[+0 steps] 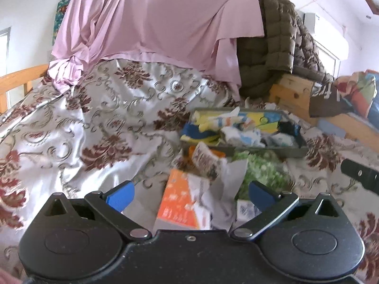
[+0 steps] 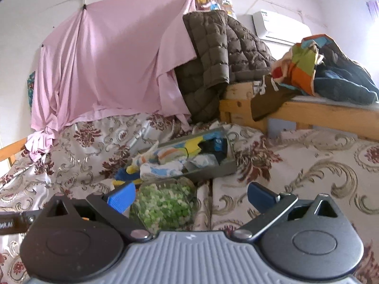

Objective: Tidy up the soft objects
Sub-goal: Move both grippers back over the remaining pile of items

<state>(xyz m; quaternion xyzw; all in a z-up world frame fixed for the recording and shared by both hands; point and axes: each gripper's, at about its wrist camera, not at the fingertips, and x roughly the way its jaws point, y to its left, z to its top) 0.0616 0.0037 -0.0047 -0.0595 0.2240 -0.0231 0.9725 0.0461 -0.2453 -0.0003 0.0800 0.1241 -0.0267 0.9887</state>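
A grey tray (image 1: 267, 151) holding several soft packets and folded cloths lies on the floral bedspread (image 1: 78, 127); it also shows in the right wrist view (image 2: 213, 169). In front of it lie an orange and white packet (image 1: 180, 201), a patterned packet (image 1: 206, 159) and a clear bag of green bits (image 1: 260, 168), seen too in the right wrist view (image 2: 165, 203). My left gripper (image 1: 190, 195) is open with the orange packet between its fingers. My right gripper (image 2: 190, 195) is open and empty just above the green bag.
A pink sheet (image 2: 106, 66) hangs at the back. A brown quilted jacket (image 2: 222, 59) drapes over a wooden bed frame (image 2: 308, 112) with piled clothes (image 2: 327, 71) at right. The right gripper's edge (image 1: 362, 177) shows in the left wrist view.
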